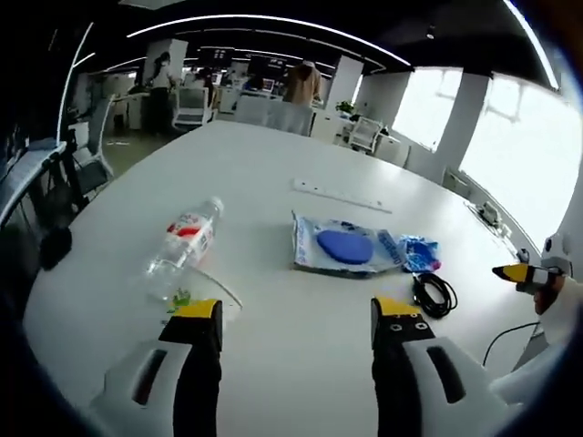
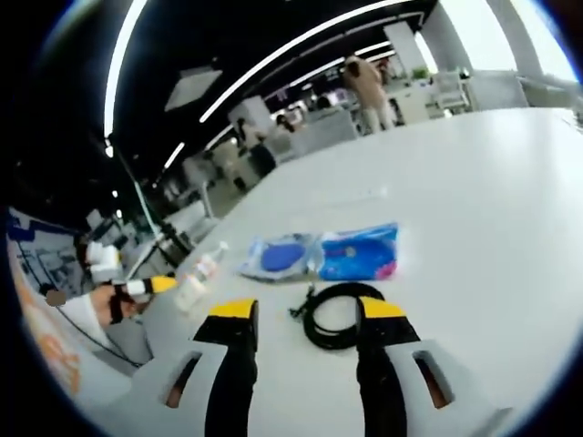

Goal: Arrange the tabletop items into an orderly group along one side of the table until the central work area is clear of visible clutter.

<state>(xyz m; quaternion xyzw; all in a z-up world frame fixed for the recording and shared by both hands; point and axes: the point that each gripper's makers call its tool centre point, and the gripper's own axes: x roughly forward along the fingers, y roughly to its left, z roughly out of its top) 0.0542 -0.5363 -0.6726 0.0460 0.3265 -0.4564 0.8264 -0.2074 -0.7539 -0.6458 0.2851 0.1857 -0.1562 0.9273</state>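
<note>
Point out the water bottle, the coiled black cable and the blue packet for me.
water bottle (image 1: 185, 238), left gripper view, on its red and white label.
coiled black cable (image 2: 321, 330), right gripper view, on the coil's left side.
blue packet (image 2: 357, 252), right gripper view, on its middle.

Open office w/ dark ceiling, curved light strips, bright windows at right, office chairs + desks behind.
</note>
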